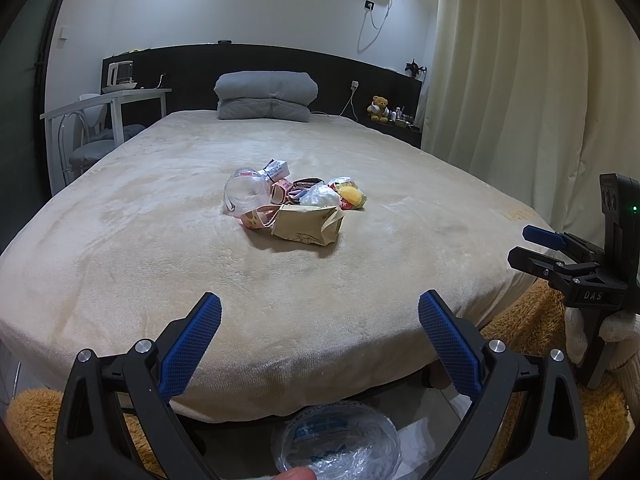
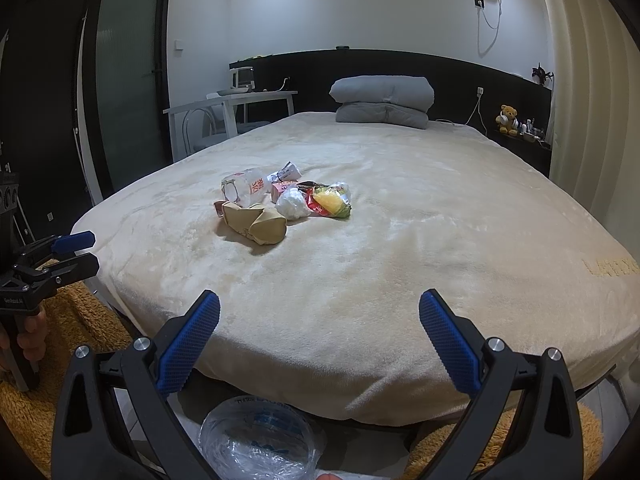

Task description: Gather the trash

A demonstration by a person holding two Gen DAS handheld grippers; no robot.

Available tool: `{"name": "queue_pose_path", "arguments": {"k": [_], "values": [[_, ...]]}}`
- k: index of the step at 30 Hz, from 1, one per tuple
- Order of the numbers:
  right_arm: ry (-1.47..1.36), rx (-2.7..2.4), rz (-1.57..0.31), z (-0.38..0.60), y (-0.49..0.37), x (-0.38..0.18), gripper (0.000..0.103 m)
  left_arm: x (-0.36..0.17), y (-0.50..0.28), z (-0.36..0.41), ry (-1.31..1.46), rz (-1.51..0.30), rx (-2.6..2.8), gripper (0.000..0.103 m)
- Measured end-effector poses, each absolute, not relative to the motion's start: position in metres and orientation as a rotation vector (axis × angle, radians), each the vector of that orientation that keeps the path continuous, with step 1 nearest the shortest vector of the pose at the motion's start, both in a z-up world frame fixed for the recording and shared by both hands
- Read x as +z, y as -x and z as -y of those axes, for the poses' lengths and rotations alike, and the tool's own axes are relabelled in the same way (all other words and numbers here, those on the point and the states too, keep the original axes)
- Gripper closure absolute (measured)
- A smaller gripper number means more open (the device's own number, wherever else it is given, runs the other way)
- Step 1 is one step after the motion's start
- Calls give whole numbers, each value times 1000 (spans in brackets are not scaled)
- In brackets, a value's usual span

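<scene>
Left wrist view: the trash pile [image 1: 296, 210] sits mid-frame on the bed [image 1: 120, 240]. The left gripper [image 1: 320, 334] and right gripper [image 2: 320, 332] are both wide apart, holding nothing. Best reach for one outer piece first, like the tan paper bag [image 1: 308, 230].

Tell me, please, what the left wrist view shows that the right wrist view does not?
Only the left wrist view shows the right gripper at its right edge. Only the right wrist view shows the left gripper at its left edge and the dark glass door. Both share the bed, the trash pile and the plastic-lined bin.
</scene>
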State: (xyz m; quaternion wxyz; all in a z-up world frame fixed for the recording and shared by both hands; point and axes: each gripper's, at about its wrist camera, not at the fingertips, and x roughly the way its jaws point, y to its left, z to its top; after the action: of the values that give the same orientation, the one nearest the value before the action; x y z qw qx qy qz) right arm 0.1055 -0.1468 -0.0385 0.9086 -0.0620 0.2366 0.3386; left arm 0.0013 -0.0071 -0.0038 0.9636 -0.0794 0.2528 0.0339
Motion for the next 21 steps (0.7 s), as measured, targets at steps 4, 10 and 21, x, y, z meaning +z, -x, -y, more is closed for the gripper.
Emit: {"name": "queue_pose_path", "arguments": {"k": [4, 10, 21], "values": [[130, 701, -489, 146, -106, -39, 4, -4, -1, 7, 161, -512, 68, 6], [130, 702, -489, 146, -106, -39, 4, -4, -2, 7, 161, -512, 70, 6], [100, 723, -488, 150, -106, -37, 4, -5, -1, 7, 162, -515, 66, 6]]}}
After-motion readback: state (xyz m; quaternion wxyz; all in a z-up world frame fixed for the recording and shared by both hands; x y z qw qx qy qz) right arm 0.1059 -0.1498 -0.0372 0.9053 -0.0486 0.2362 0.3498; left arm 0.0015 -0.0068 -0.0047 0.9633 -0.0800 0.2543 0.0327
